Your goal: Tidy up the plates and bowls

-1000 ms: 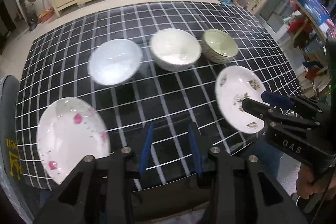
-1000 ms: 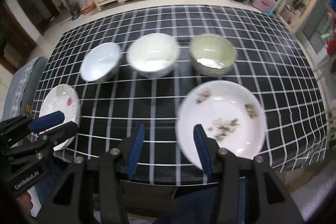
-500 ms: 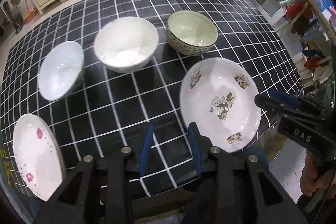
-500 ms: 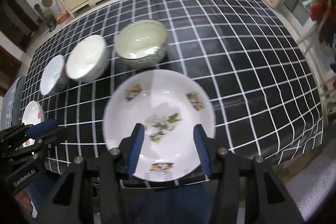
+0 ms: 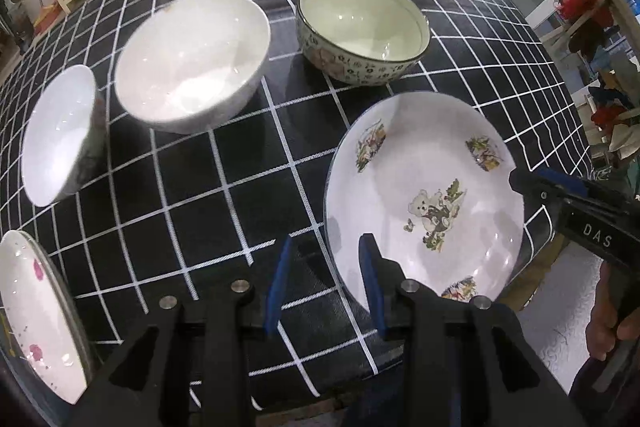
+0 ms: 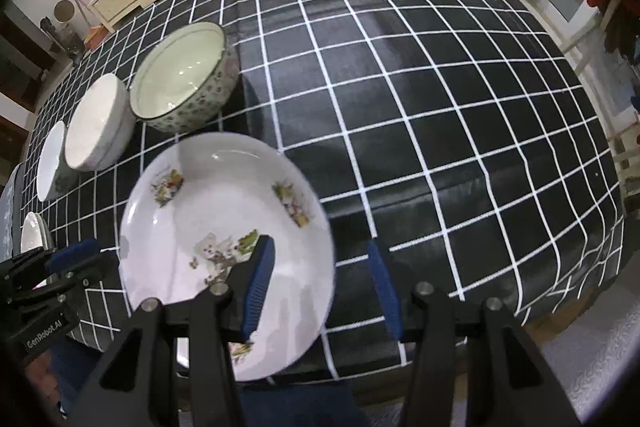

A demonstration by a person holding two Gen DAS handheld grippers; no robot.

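Black-checked cloth covers the surface (image 6: 440, 107) beneath me. My right tongs (image 6: 320, 283) point steeply down, jaws apart and empty, straddling the bear plate's (image 6: 224, 211) right rim at lower centre. My left tongs (image 5: 322, 283) gape empty just left of it.

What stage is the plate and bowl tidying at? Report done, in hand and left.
Done: nothing looks stacked yet. The small white bowl, the larger white bowl and the patterned bowl stand apart in a row.
In hand: nothing. The right hand-held gripper straddles the bear plate's rim, jaws open; the left hand-held gripper is open beside it.
Left: both plates, including the pink-flowered plate, and all bowls.
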